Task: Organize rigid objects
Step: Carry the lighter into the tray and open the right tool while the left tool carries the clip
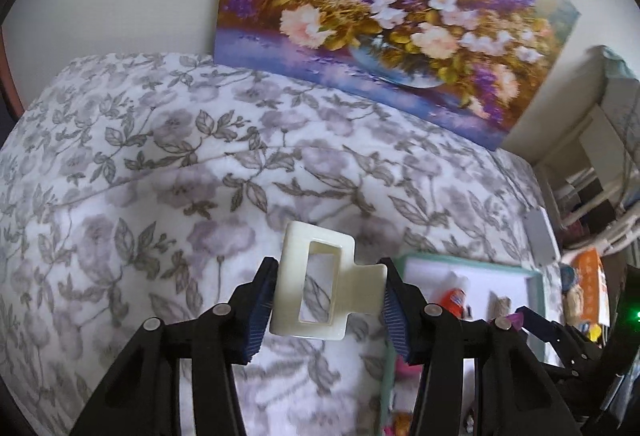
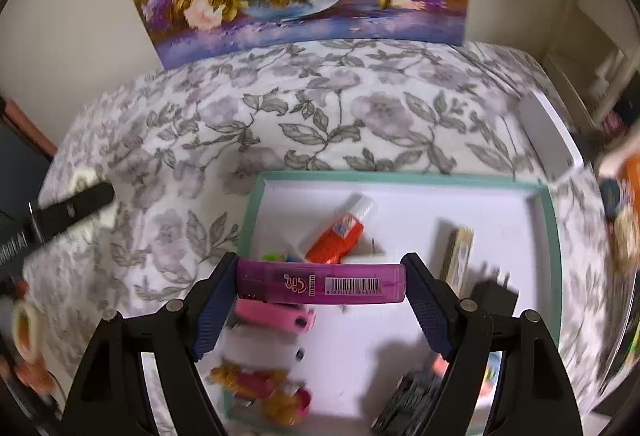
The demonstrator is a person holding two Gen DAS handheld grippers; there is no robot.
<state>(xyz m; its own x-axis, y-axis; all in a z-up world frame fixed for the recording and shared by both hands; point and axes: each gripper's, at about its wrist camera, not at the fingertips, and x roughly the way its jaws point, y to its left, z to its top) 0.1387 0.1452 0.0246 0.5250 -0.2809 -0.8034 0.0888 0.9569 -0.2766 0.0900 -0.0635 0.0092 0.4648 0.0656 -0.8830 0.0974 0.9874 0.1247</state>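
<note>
My left gripper is shut on a cream plastic frame piece with a rectangular hole, held above the floral bedspread. My right gripper is shut on a purple lighter with a barcode, held crosswise over the teal-rimmed tray. Inside the tray lie an orange-and-white tube, a pink lighter, a white lighter, a beige box, a black plug and small colourful pieces. In the left wrist view the tray sits to the right, with the right gripper over it.
A flower painting leans on the wall behind the bed. A grey flat box lies at the bed's right edge, beyond the tray. A roll of tape shows at far left. Shelves and clutter stand right of the bed.
</note>
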